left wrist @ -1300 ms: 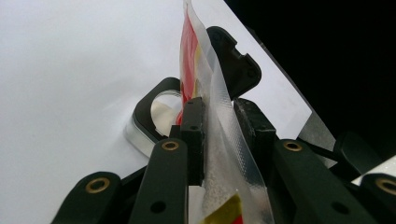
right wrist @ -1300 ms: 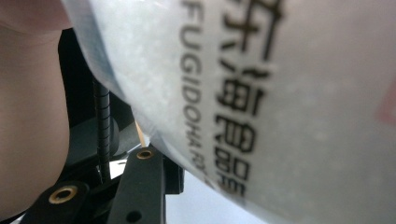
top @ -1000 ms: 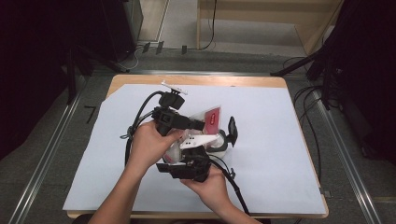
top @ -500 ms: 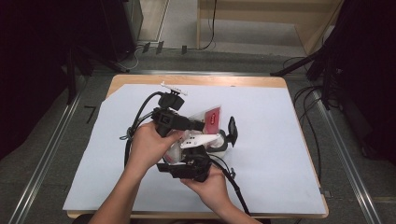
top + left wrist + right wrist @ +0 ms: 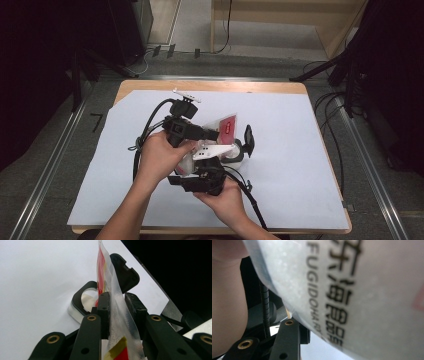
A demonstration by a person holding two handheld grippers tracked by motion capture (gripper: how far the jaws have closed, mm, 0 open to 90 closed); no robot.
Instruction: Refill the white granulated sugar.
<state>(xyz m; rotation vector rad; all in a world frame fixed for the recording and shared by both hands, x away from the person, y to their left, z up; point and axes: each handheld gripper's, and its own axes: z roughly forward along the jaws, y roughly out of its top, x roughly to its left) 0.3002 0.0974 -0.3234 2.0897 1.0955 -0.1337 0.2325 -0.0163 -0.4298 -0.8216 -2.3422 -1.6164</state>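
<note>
A clear plastic packet [image 5: 227, 126] with a red label hangs over the middle of the table between both grippers. My left gripper [image 5: 215, 134] is shut on the packet [image 5: 117, 315], its two pads pressing the film from either side. Below and beyond it, a small metal container with a black rim [image 5: 85, 298] stands on the white paper, its black lid [image 5: 125, 272] tipped up. My right gripper [image 5: 200, 172] sits just under the left hand. The printed packet [image 5: 362, 290] lies against the one right jaw that shows; the other jaw is hidden behind it.
A large white paper sheet [image 5: 300, 165] covers the wooden table [image 5: 260, 86]. The container [image 5: 235, 152] and its raised lid [image 5: 247, 139] stand right of the hands. Black cables [image 5: 150, 125] trail from the grippers. Dark floor and stands surround the table.
</note>
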